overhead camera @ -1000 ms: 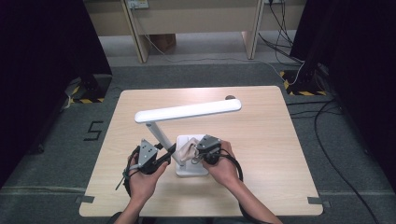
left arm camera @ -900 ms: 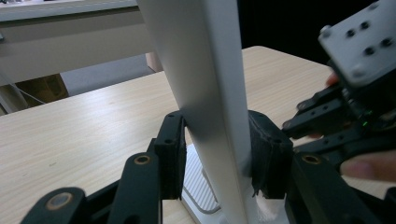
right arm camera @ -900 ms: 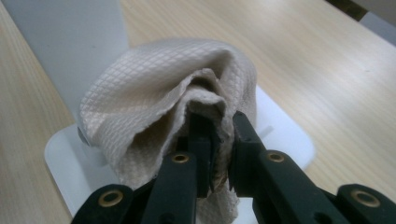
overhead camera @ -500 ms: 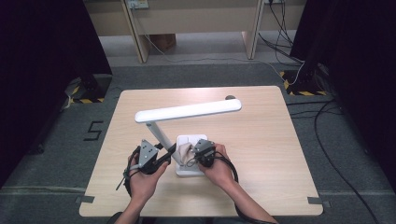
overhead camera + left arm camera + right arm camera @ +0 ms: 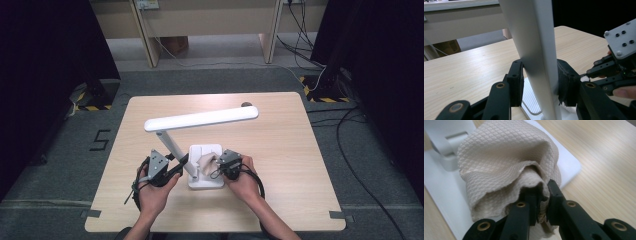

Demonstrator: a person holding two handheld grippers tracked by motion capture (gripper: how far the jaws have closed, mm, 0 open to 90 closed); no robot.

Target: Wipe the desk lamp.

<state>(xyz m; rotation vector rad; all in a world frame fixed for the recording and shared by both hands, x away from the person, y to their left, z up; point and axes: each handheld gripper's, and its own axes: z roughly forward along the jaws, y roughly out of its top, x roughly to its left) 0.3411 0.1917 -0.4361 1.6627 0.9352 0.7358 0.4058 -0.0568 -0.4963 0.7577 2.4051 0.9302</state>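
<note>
A white desk lamp stands on the table, its flat base (image 5: pixel 212 151) near the front edge and its long head (image 5: pixel 200 119) level above. My left gripper (image 5: pixel 181 163) is shut on the lamp's slanted stem (image 5: pixel 536 52), one black pad on each side of it. My right gripper (image 5: pixel 543 195) is shut on a crumpled beige paper towel (image 5: pixel 504 160), which rests against the lamp base (image 5: pixel 444 192). In the high view the paper towel (image 5: pixel 206 161) lies on the base, just left of the right gripper (image 5: pixel 216 165).
The wooden table (image 5: pixel 280 145) has bare room to the right and behind the lamp. A small dark round thing (image 5: pixel 245 105) sits near the far edge. Shelving legs and cables stand on the grey floor (image 5: pixel 220 75) beyond.
My right gripper has moved left and down with the paper towel, onto the lamp base. The left gripper has stayed on the stem.
</note>
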